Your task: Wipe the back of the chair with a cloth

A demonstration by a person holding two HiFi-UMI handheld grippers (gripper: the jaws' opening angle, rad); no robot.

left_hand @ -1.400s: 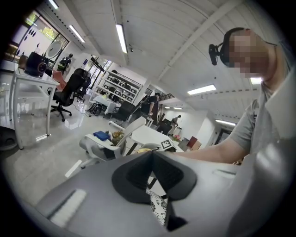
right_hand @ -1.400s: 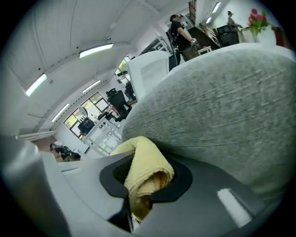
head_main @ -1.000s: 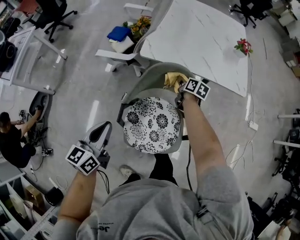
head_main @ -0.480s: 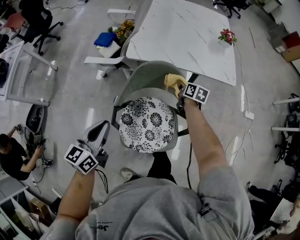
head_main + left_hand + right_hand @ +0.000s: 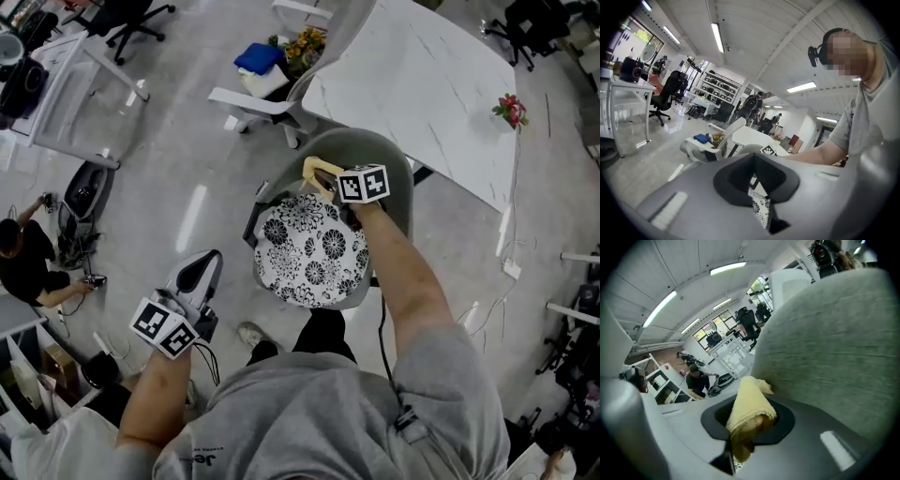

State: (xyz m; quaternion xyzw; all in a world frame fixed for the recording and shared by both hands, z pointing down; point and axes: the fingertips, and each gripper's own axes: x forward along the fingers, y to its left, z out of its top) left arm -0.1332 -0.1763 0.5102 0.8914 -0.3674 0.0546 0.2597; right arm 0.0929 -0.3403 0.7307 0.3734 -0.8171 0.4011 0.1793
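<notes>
1. Right gripper (image 5: pixel 336 186): jaws closed on a rolled yellow cloth (image 5: pixel 750 404), nothing else between them; marker cube facing up in the head view, forearm stretched over the seat.
2. Cloth: gripped near its middle, one end sticking out past the jaws and touching the grey back (image 5: pixel 825 343) at its edge, the other end hanging below the jaws.
3. Chair (image 5: pixel 375 145): grey shell with a curved back turned towards the table, seat covered by a round black-and-white floral cushion (image 5: pixel 314 251); cloth at the inner face of the back, on the left side in the head view, just above the cushion.
4. Left gripper (image 5: pixel 202 272): jaws together and empty; held low on the person's left, over the floor (image 5: pixel 178 169), well apart from the chair; a strip of the cushion visible in the left gripper view through the narrow slit below the jaws.
5. Table (image 5: pixel 422 84): white marble top, just behind the chair; small bunch of red flowers (image 5: pixel 511 110) near its far right edge.
6. White chair (image 5: pixel 253 98): left of the table, carrying a blue bundle (image 5: pixel 258 58) and yellow flowers (image 5: pixel 305 42).
7. Seated person (image 5: pixel 23 267): dark clothes, low on the floor at the far left of the head view, well apart from the chair.
</notes>
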